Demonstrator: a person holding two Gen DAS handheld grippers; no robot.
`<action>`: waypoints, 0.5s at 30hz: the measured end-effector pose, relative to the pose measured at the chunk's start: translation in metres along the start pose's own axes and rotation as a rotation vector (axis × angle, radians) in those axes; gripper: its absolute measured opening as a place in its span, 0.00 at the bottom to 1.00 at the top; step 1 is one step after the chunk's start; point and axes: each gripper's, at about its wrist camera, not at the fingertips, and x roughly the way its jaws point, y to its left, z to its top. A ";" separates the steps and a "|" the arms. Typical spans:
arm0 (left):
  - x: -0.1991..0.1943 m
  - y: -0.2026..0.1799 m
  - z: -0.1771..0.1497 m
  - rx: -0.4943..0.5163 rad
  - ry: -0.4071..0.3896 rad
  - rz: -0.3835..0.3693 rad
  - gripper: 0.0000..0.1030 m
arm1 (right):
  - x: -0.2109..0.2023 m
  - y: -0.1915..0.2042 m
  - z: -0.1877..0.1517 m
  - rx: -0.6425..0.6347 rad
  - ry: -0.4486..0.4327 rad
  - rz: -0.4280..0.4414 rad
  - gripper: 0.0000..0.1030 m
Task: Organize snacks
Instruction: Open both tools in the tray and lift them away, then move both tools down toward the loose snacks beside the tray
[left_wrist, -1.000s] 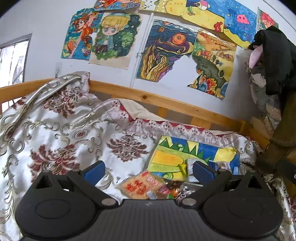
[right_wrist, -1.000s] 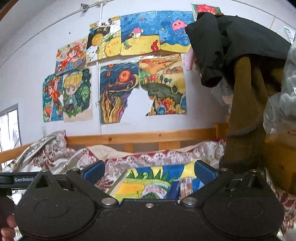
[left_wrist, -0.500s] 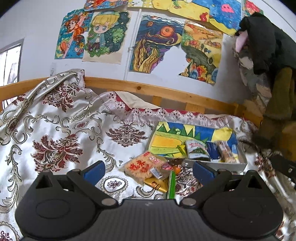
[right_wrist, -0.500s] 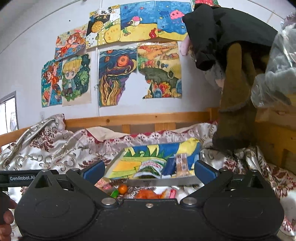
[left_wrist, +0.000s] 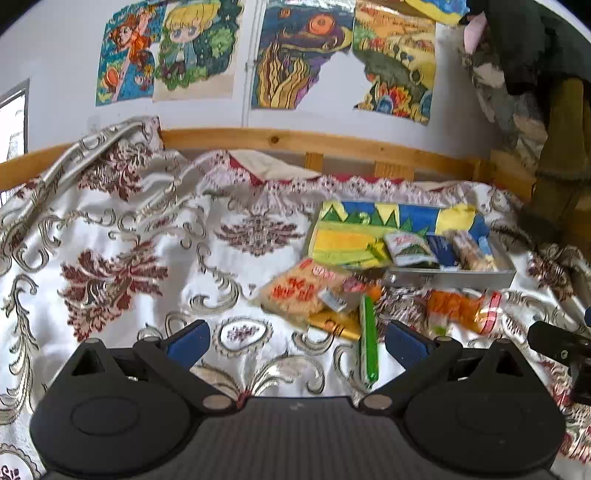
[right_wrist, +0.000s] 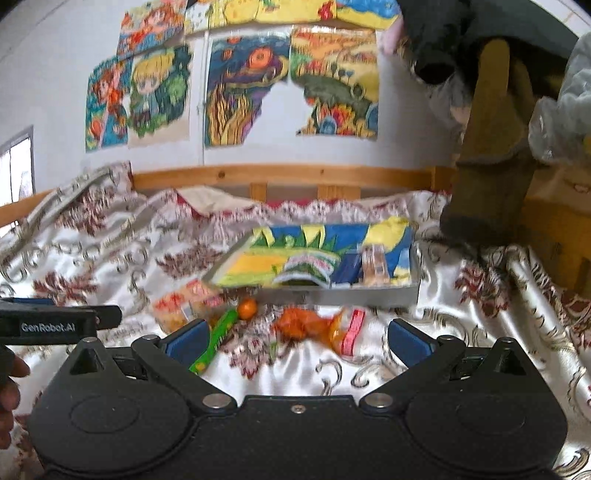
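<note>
Loose snacks lie on a patterned bedspread in front of a grey box (left_wrist: 450, 275) with a painted lid (left_wrist: 369, 225). In the left wrist view I see a cracker bag (left_wrist: 299, 291), a green stick pack (left_wrist: 368, 343), a small orange ball (left_wrist: 375, 292) and an orange snack bag (left_wrist: 461, 308). The box (right_wrist: 343, 295) holds several packets (right_wrist: 375, 266). My left gripper (left_wrist: 299, 341) is open and empty, near the cracker bag. My right gripper (right_wrist: 295, 341) is open and empty, just short of the orange bag (right_wrist: 306, 326) and the green stick (right_wrist: 216, 341).
A wooden bed rail (left_wrist: 314, 142) runs along the wall with drawings. Clothes hang at the right (right_wrist: 491, 129). The bedspread (left_wrist: 110, 240) is rumpled at the left. The left gripper's body (right_wrist: 55, 325) shows at the right wrist view's left edge.
Both grippers have tilted down and moved closer to the bed, so the loose snacks and box now show fully. Both stay open.
</note>
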 end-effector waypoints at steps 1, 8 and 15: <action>0.002 0.002 -0.002 0.003 0.010 0.001 1.00 | 0.004 0.001 -0.002 -0.003 0.018 -0.002 0.99; 0.018 0.006 -0.013 0.011 0.075 0.001 1.00 | 0.026 0.003 -0.016 -0.001 0.128 -0.030 0.99; 0.032 0.002 -0.017 0.032 0.124 -0.003 1.00 | 0.039 0.003 -0.023 -0.009 0.178 -0.056 0.99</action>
